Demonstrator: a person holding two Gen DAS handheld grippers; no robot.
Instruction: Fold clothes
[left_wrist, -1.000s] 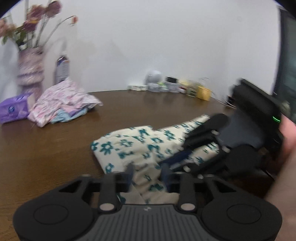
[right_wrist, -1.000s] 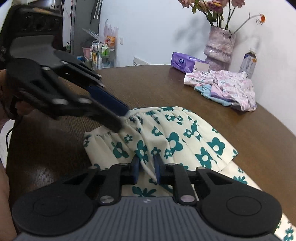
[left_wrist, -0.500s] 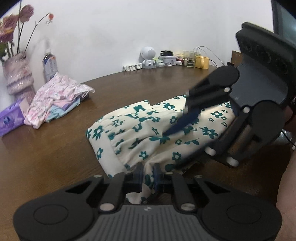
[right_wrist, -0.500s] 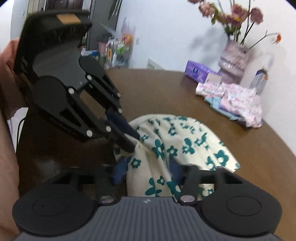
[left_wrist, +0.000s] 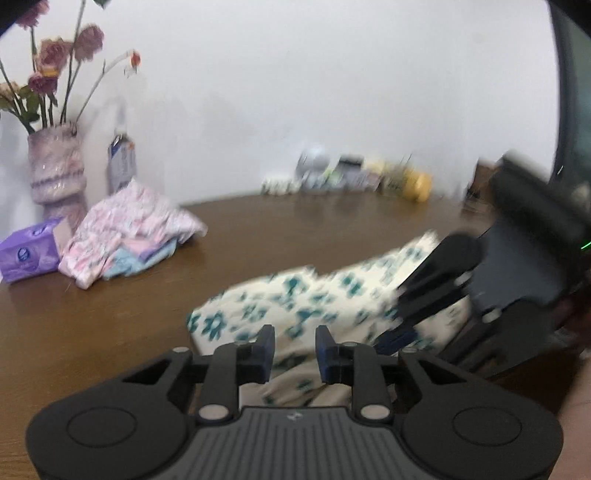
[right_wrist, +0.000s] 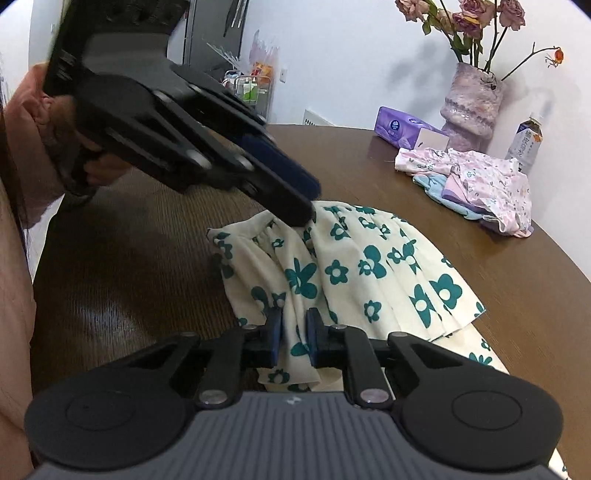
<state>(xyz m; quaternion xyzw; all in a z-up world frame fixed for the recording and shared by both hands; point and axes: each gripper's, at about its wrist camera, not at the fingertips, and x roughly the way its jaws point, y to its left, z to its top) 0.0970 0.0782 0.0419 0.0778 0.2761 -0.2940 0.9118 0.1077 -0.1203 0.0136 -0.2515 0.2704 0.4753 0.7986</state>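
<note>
Cream floral skirt lay on table; right gripper pinched its fold, left gripper gaped, gripping nothing.

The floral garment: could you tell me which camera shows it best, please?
The right wrist view: the floral garment is sharp there, its gathered edge and teal flowers plain. The left wrist view shows it blurred, partly hidden behind the right gripper.

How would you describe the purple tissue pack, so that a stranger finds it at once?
Look at the round brown wooden table, at its far edge by the white wall. Beside the mottled pink flower vase lies the purple tissue pack: the only boxy purple thing, unlike the soft pink pile of clothes.
</note>
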